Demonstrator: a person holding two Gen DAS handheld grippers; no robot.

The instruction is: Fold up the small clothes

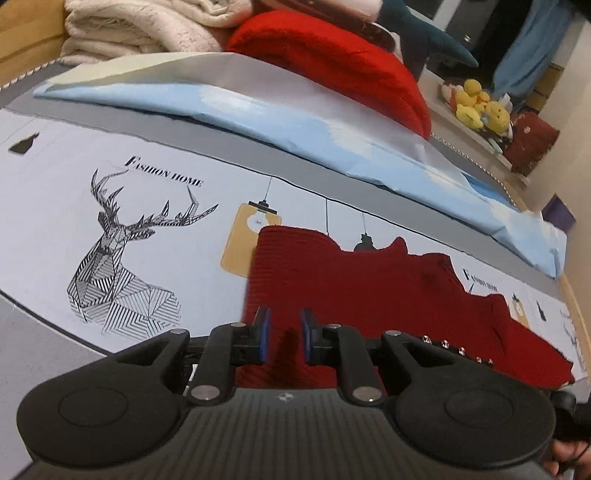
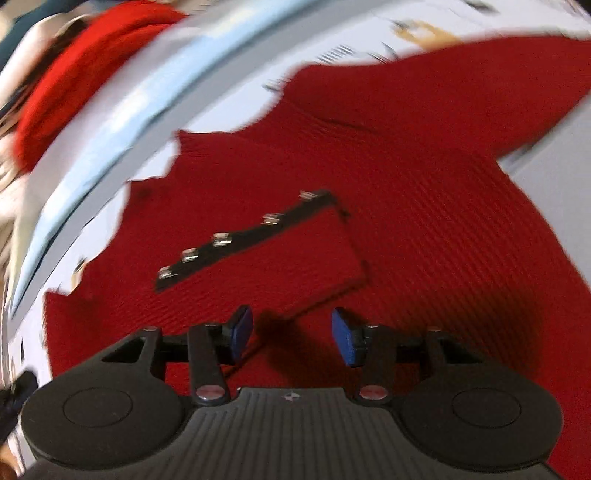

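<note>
A dark red knitted garment (image 1: 369, 288) lies flat on the printed bed cover (image 1: 74, 184). My left gripper (image 1: 285, 334) hovers over its left edge, jaws a narrow gap apart with only fabric showing below them. In the right wrist view the garment (image 2: 424, 184) fills the frame, which is blurred. A folded-over flap (image 2: 295, 273) carries a black strip with silver snaps (image 2: 240, 236). My right gripper (image 2: 291, 334) stands open just above the flap's near corner, nothing pinched. The snaps (image 1: 458, 349) also show at the garment's near right edge.
A folded light blue sheet (image 1: 258, 110) lies across the bed behind the garment. Beyond it are a bright red blanket (image 1: 332, 55) and a cream blanket (image 1: 140, 29). Yellow plush toys (image 1: 476, 107) sit on a shelf at the right. A hand (image 1: 569, 454) shows at the lower right.
</note>
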